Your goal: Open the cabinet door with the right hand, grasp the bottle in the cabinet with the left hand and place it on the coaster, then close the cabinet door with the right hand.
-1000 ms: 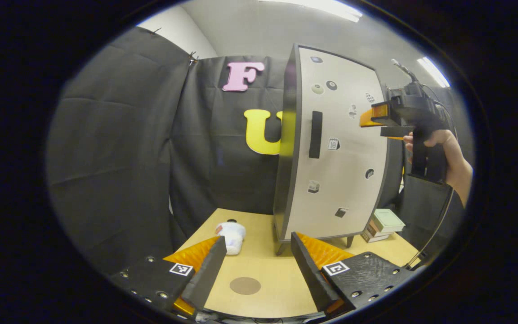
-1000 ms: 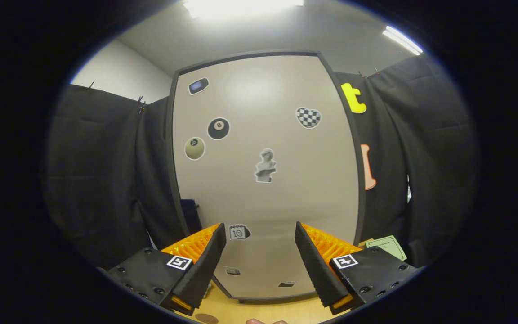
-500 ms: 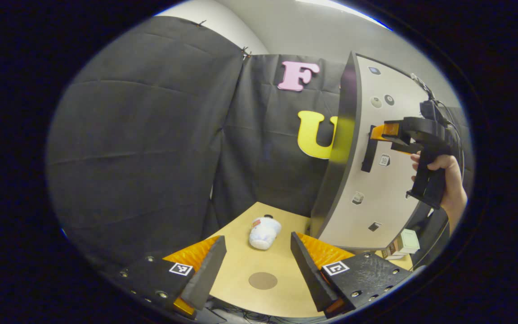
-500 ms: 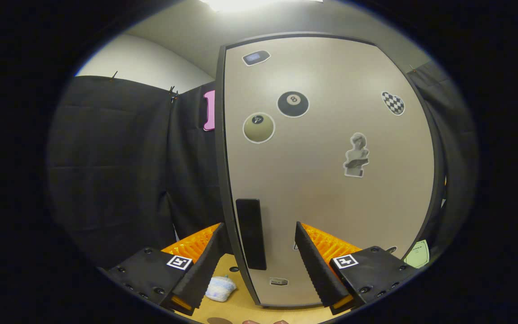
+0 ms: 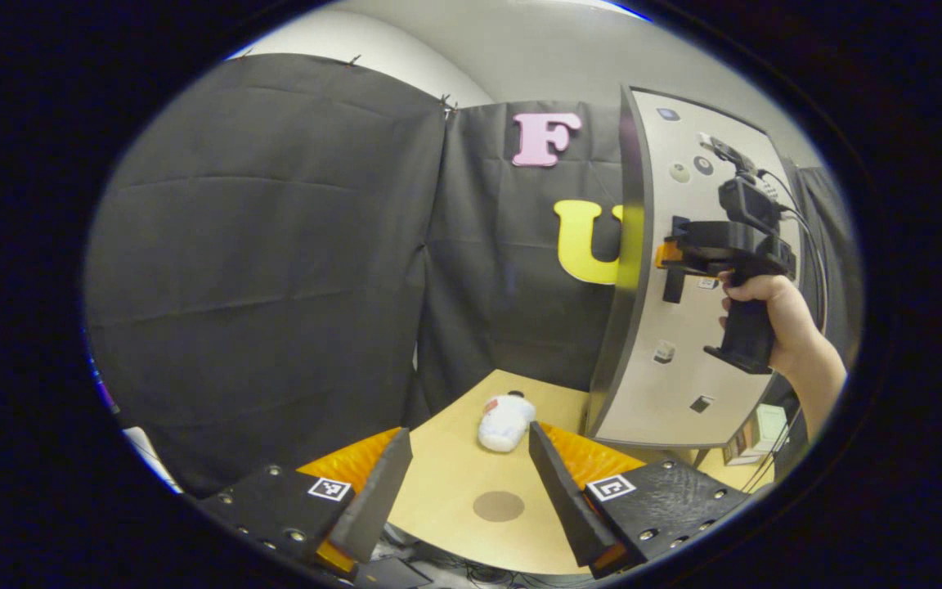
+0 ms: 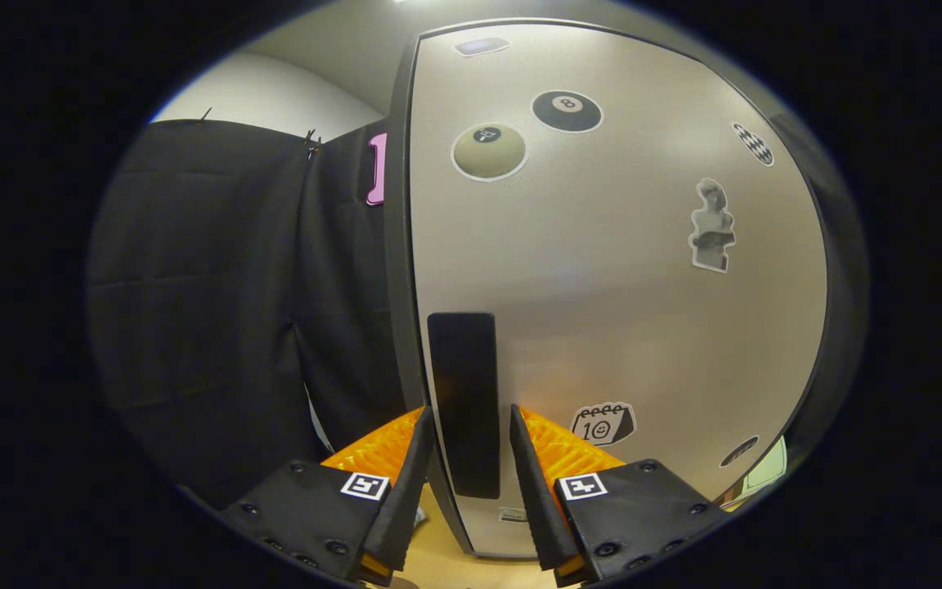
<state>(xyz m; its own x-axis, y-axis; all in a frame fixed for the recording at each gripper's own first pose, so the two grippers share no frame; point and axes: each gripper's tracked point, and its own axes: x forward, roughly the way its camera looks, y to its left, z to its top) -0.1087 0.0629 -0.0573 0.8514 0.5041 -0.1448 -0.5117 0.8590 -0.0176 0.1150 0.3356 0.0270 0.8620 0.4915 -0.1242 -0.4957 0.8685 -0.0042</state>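
One bottle (image 5: 505, 421), one coaster (image 5: 498, 506), one cabinet door (image 6: 602, 286), two grippers.

on the cabinet door (image 6: 602, 311) we read two numbers in the right gripper view: an "8" on the black billiard-ball sticker (image 6: 567, 110) near the top, and a "10" on the small calendar sticker (image 6: 603, 423) low down, just right of the black handle (image 6: 464, 405). a small label (image 6: 512, 515) at the door's bottom edge is too small for us to read.
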